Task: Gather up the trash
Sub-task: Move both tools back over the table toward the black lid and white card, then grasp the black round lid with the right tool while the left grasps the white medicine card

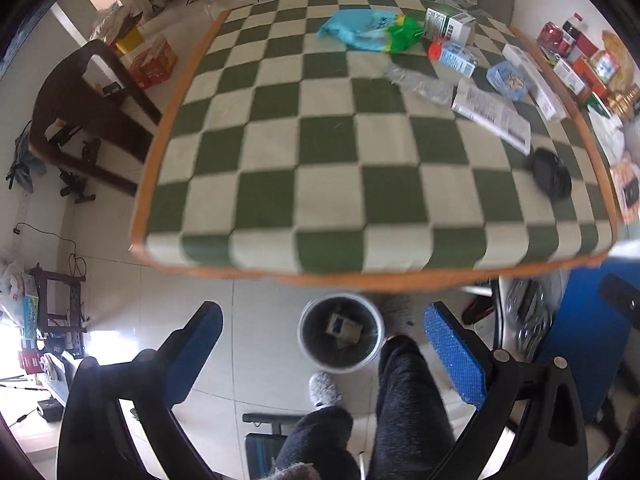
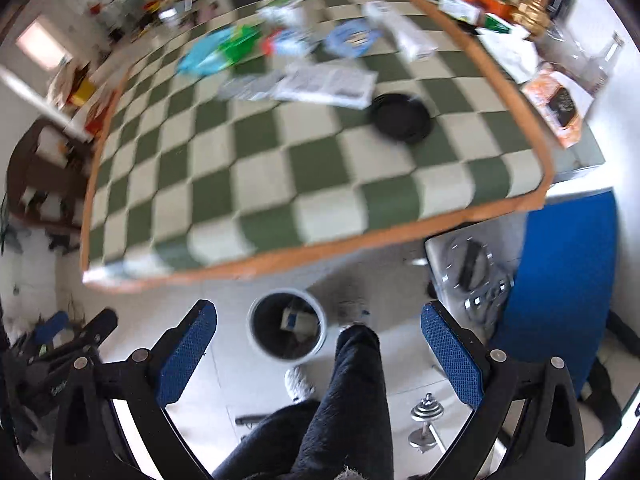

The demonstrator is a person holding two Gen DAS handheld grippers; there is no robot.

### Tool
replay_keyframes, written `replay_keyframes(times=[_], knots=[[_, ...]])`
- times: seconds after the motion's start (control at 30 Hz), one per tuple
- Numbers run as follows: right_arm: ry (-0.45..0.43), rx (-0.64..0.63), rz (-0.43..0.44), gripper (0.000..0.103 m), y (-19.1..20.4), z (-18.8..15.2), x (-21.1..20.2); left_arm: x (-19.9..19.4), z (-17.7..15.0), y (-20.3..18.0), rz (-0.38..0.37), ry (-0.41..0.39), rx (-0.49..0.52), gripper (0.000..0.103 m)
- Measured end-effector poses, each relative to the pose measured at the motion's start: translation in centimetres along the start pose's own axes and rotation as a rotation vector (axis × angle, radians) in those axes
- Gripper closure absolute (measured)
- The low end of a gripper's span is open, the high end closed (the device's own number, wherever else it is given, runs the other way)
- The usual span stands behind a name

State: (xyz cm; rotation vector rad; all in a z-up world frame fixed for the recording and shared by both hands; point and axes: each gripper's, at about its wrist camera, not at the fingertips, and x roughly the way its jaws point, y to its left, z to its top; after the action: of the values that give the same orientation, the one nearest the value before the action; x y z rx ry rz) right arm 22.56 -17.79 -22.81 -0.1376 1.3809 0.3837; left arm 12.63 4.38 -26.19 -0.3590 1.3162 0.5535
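Both grippers are held above the floor in front of the table edge, each with its blue-padded fingers spread wide and nothing between them: the left gripper (image 1: 322,344) and the right gripper (image 2: 318,338) are both released and empty. Between and below the fingers, dark trouser legs (image 1: 404,400) and a grey slipper (image 1: 325,389) of the person are seen.

On the tiled floor just past the near table edge, a round bin (image 1: 340,330) is placed, and a crushed carton (image 1: 345,327) is seen inside it. In the right wrist view the same bin (image 2: 256,328) is shown left of the leg.

Further out, the table is covered by a green-and-white checked cloth (image 1: 320,160) with an orange border. Its near half is bare; the trash is gathered along the far and right side. From left to right are found a blue-and-green plastic bag (image 1: 370,30), a green-and-white box (image 1: 446,22), a clear crushed bottle (image 1: 420,82), a small blue-and-white carton with a red cap (image 1: 456,56), a printed paper sheet (image 1: 494,114), a blue round packet (image 1: 508,80) and a long white box (image 1: 532,76). Nearest the right border, apart from the rest, a black crumpled item (image 1: 550,174) is lying; in the right wrist view it (image 2: 400,118) looks like a shallow black dish, though blur prevents certainty.
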Motion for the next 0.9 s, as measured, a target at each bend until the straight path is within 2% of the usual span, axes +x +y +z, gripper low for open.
replay_keyframes(times=[0.1,0.2,0.33,0.43,0.53,0.57,0.63,0.67,0.77,0.8,0.9], knots=[[0.006,0.053,-0.018,0.0,-3.5,4.8,2.2,1.8,3.4,-2.7,0.014,0.036,-0.019,0.0],[0.033,0.12,-0.046,0.0,-7.3,10.7,6.8,4.3,7.0,-4.9,0.038,0.103,-0.038,0.0],[0.105,0.147,-0.087,0.0,-9.0,15.9,13.7,7.8,10.5,-7.4,0.066,0.181,-0.058,0.0],[0.135,0.126,-0.101,0.0,-9.2,19.0,17.2,9.8,12.6,-8.8,0.071,0.222,-0.079,0.0],[0.177,0.102,-0.092,0.0,-8.8,20.6,19.7,11.3,14.1,-10.0,0.046,0.266,-0.111,0.0],[0.189,0.088,-0.097,0.001,-8.6,20.8,20.2,11.8,14.7,-10.5,0.035,0.281,-0.124,0.0],[0.19,0.06,-0.119,0.013,-8.5,21.0,21.0,12.4,15.8,-11.4,-0.008,0.308,-0.155,0.0],[0.175,0.056,-0.13,0.016,-8.7,21.1,20.8,12.7,16.4,-11.9,-0.037,0.324,-0.177,0.0],[0.162,0.073,-0.125,0.017,-10.4,21.8,20.2,13.8,18.2,-13.3,-0.142,0.382,-0.282,0.0],[0.157,0.083,-0.123,0.017,-11.2,22.1,20.0,14.5,18.9,-13.8,-0.194,0.411,-0.341,0.0],[0.152,0.136,-0.139,0.017,-14.5,23.4,19.4,16.7,20.5,-14.8,-0.284,0.48,-0.502,0.001]])
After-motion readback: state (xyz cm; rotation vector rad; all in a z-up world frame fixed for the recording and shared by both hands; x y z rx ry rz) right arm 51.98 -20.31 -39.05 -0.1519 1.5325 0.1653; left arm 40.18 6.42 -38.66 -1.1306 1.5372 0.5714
